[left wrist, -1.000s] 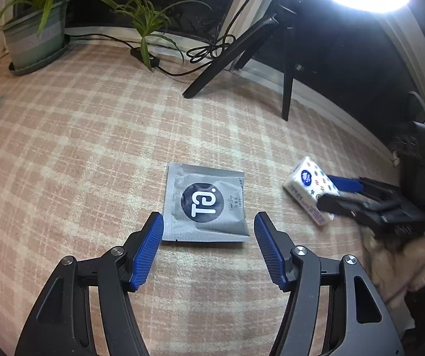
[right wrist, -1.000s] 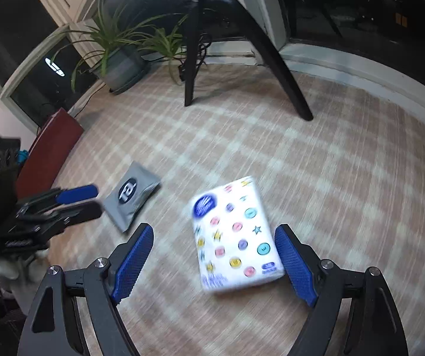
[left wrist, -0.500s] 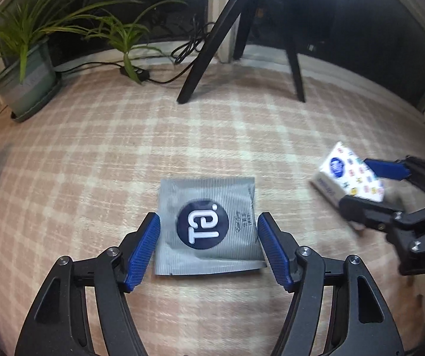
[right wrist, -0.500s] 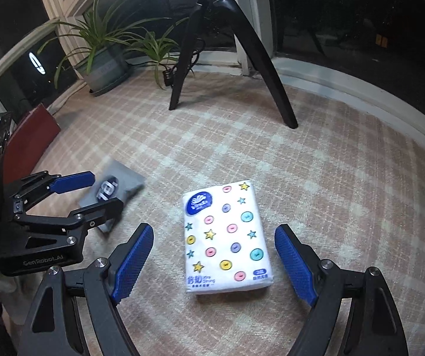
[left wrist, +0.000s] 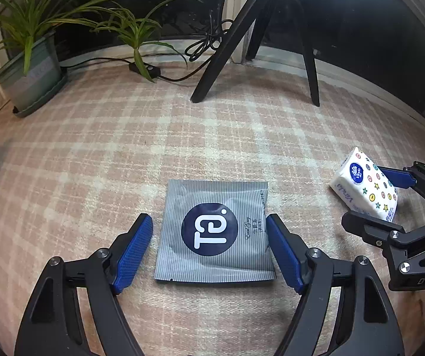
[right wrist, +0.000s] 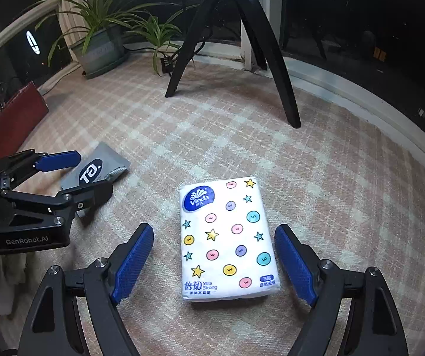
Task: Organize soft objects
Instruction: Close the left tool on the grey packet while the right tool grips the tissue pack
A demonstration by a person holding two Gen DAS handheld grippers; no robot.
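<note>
Two sets of hand-held tongs hover over a pink-and-cream plaid cloth by a dark window. The left tongs stand spread wide, their blue pads set on either side of a flat grey striped sachet bearing a dark round logo; the right pad sits at the sachet's edge, the left pad just beside it, and neither is pressing it. The sachet lies flat on the cloth, near the middle of the left wrist view.

The right tongs are likewise parted, straddling a white Vinda tissue pack printed with coloured dots and stars. The pack lies flat between the two blue pads with a gap on each side, its logo end pointing away from the camera. In the left wrist view the same tissue pack shows at the right edge, framed by the right tongs; in the right wrist view the sachet shows at the left, between the fingers of the left tongs. The two packages lie well apart on the cloth.

Behind them stand the black legs of a tripod, a green potted spider plant, a smaller plantlet, and a black cable with an inline switch trailing along the sill. A dark red object rests at the left edge of the right wrist view.
</note>
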